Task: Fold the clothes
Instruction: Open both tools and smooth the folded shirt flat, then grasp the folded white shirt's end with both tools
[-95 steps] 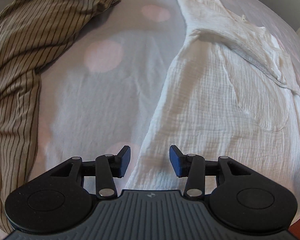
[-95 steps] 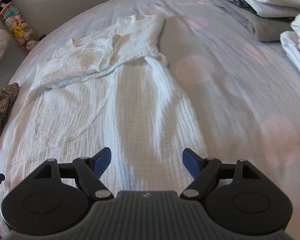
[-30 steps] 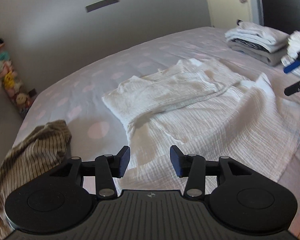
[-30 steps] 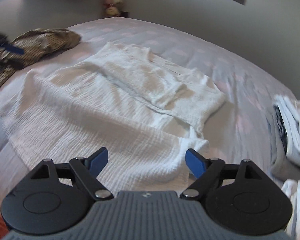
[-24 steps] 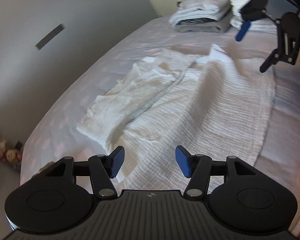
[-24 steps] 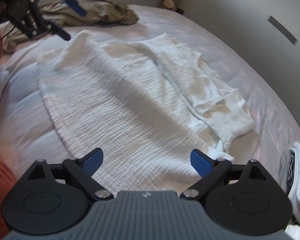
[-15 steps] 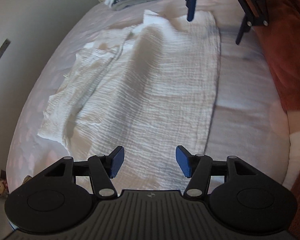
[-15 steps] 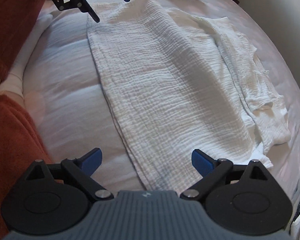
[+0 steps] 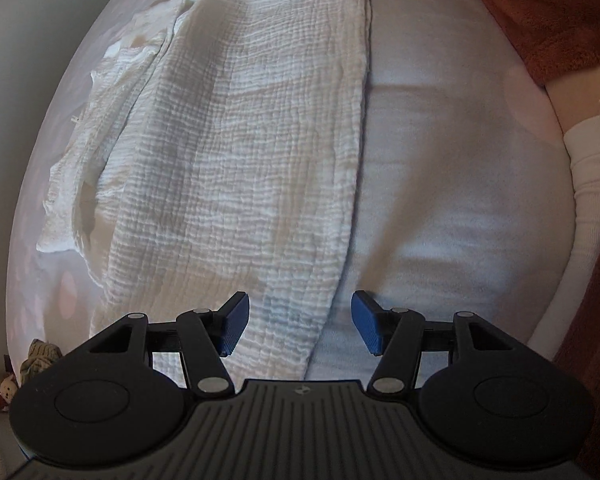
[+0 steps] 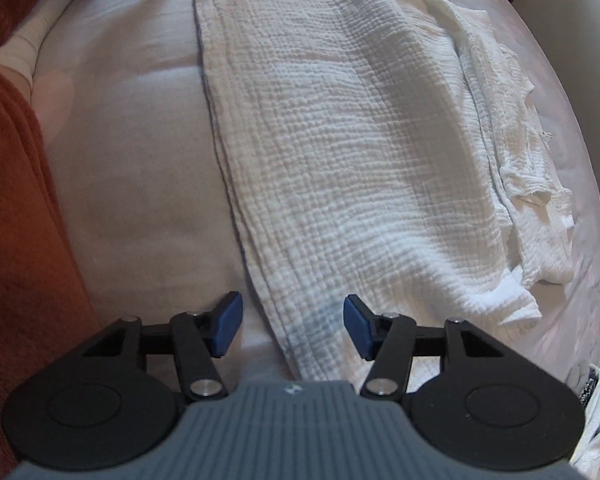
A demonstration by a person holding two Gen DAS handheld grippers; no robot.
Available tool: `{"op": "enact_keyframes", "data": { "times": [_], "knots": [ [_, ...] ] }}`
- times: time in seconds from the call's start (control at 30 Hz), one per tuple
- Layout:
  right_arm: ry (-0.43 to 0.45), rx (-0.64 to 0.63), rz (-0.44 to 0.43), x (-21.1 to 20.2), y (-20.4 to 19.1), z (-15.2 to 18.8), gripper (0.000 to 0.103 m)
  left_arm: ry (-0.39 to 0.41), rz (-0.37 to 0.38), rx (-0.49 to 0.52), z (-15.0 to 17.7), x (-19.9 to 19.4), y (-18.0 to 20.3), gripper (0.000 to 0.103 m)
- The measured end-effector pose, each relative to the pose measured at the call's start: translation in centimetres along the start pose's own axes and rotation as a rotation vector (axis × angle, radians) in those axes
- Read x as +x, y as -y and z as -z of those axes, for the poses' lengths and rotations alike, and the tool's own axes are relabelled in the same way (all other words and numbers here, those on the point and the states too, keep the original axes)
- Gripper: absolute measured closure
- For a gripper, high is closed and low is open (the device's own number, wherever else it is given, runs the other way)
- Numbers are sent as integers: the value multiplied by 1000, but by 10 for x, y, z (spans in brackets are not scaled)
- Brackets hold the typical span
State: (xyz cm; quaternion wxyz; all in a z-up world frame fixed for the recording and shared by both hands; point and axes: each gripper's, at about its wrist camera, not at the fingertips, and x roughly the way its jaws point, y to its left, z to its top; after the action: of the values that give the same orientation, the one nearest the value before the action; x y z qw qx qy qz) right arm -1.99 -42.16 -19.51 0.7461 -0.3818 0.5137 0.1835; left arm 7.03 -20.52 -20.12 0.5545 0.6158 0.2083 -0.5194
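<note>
Hovering with jaws apart, left gripper [image 9: 300, 328] and right gripper [image 10: 293, 326] straddle white garment's [image 9: 240, 152] hem on bed [image 9: 440, 200].

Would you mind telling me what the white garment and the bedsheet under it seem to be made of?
The white garment looks like crinkled cotton gauze, matte: fine puckered ridges cover it. The bedsheet seems a smooth woven cotton or blend, pale with faint pink dots; its fibre cannot be told for sure.
</note>
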Motion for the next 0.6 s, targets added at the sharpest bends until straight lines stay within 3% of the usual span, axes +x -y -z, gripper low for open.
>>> {"op": "enact_keyframes", "data": {
  "times": [0.17,0.27,0.37,0.43,0.47,0.53,0.6],
  "knots": [
    [-39,21,43,4,5,21,44,-24,-36,-80,12,2,-5,48],
    [-49,43,72,6,8,33,44,-39,-60,-95,18,3,-6,54],
    [-39,49,110,11,6,43,44,-49,-69,-101,21,6,-6,70],
    [-27,66,123,10,6,45,47,-57,-78,-93,21,8,-4,89],
    [-20,75,129,10,6,46,54,-63,-88,-84,20,9,-2,91],
    [-17,86,149,9,6,47,83,-51,-95,-133,22,3,-11,94],
    [-18,92,187,7,7,47,94,-39,-101,-188,23,-4,-20,94]
  ]
}}
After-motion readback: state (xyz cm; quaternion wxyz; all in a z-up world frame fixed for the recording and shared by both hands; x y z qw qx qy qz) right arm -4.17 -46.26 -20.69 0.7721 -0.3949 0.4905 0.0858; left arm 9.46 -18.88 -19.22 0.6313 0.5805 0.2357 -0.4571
